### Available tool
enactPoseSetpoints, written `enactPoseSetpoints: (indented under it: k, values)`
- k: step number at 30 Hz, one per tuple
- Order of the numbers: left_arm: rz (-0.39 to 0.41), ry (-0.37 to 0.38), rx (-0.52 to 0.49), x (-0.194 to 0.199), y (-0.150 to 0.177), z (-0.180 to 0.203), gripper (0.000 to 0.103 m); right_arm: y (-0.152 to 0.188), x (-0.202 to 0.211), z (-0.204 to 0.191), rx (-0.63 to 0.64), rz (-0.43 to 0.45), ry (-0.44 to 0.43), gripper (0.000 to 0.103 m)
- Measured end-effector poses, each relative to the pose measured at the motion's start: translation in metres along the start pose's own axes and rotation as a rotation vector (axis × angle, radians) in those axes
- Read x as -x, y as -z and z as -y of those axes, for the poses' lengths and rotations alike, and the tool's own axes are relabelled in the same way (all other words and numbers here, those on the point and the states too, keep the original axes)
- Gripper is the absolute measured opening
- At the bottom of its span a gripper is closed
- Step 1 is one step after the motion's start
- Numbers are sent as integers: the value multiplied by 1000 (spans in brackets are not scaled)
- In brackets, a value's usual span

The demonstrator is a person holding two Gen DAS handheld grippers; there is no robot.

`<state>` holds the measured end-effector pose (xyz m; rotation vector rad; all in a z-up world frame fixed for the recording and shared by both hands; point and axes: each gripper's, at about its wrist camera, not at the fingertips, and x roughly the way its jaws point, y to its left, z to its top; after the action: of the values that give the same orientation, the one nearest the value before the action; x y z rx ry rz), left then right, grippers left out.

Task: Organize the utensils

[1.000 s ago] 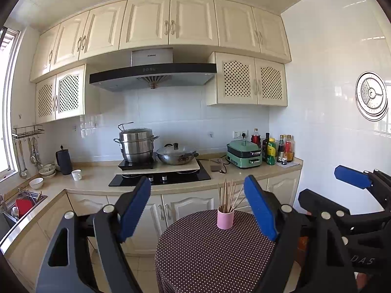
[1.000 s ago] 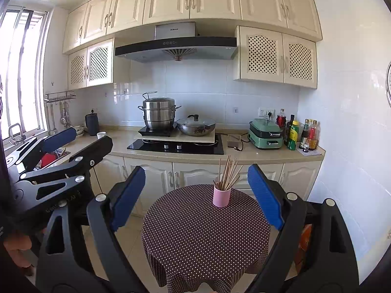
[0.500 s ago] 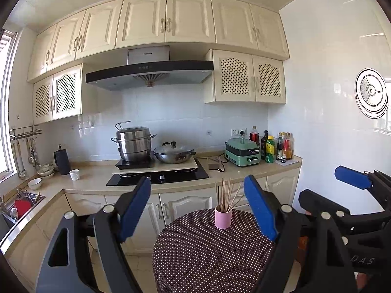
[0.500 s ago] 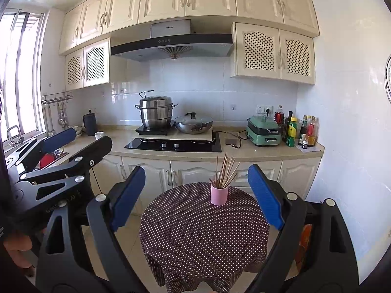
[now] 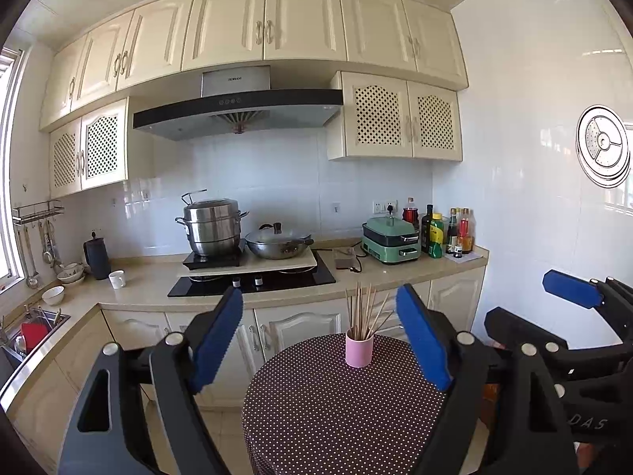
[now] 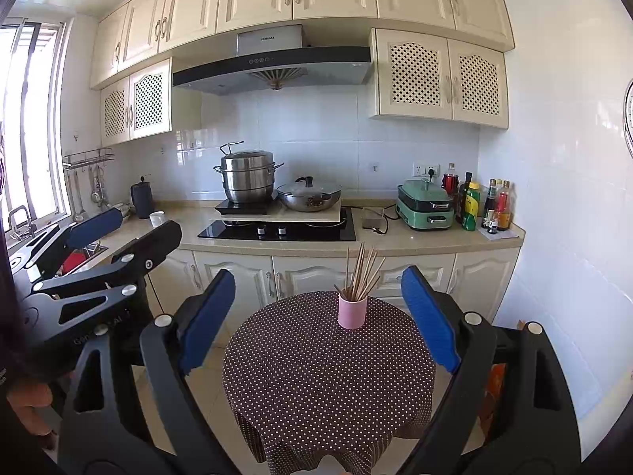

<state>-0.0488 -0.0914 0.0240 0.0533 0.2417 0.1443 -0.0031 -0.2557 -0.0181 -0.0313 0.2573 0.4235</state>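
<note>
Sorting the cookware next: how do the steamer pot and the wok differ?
The steamer pot is tall and stacked, the wok low and wide. The pot's lid is steel, the wok's glass with a black knob. Both are steel, lidded and on the stove.

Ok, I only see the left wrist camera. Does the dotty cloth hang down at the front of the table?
Observer: Yes. In the right wrist view the dotted tablecloth drapes over the near edge in folds.
Operator: Who's holding my left hand-held gripper?
Observer: A person's hand shows at the lower left, behind the left hand-held gripper, which is open.
Operator: Is there a tap by the sink?
Observer: Yes, a metal tap stands below the window.
</note>
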Motion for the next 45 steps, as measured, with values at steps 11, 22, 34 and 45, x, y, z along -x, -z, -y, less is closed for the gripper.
enactPoseSetpoints:
  k: [11,22,34,45]
  values:
    - [-12,-4,0,-11,2,-1,79,-1,-11,4,-7,-10,-4,85]
    - [-29,-11,-3,-22,2,-7,79,-1,-24,6,-17,-25,-16,85]
    - [-36,-16,-10,-34,2,-13,79,-4,-40,8,-23,-30,-24,85]
    - [-56,-19,-16,-61,2,-24,79,-6,-70,9,-31,-47,-28,85]
